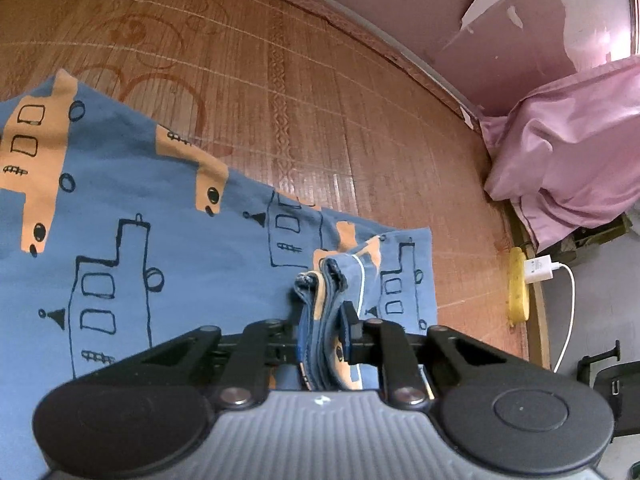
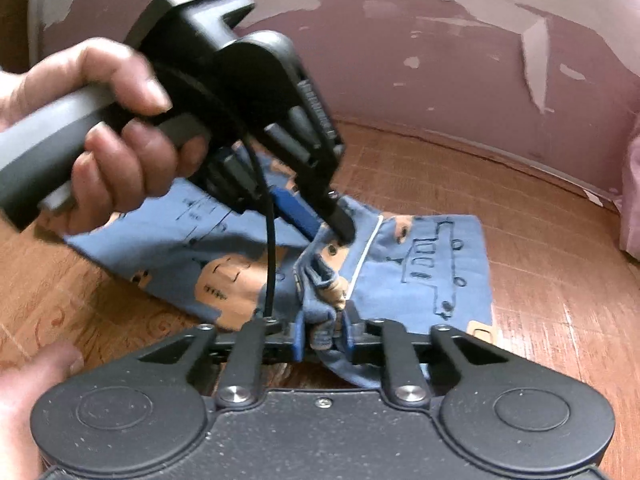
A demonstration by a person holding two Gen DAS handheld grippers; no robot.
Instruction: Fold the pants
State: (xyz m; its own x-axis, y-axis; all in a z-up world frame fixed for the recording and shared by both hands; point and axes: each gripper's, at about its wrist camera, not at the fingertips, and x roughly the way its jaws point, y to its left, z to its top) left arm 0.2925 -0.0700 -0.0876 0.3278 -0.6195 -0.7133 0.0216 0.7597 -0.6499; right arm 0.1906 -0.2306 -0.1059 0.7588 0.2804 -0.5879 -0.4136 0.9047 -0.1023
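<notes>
The pants point(image 1: 160, 208) are blue with orange patches and black bus outlines, spread flat on a bamboo mat point(image 1: 280, 100). My left gripper point(image 1: 326, 320) is shut on a bunched, layered edge of the pants, which stands up between its fingers. In the right wrist view the pants point(image 2: 432, 264) lie ahead, and my right gripper point(image 2: 324, 328) is shut on a gathered fold of the same blue cloth. The left gripper point(image 2: 332, 224) appears there from above, held by a hand point(image 2: 120, 128), pinching the cloth just beyond my right one.
A pink wall point(image 1: 420, 12) with peeling paint runs behind the mat. A pink cloth bundle point(image 1: 568, 152) sits at the right. A yellow power strip point(image 1: 518, 284) with a white charger and cable lies at the mat's right edge. A thumb point(image 2: 40, 368) shows lower left.
</notes>
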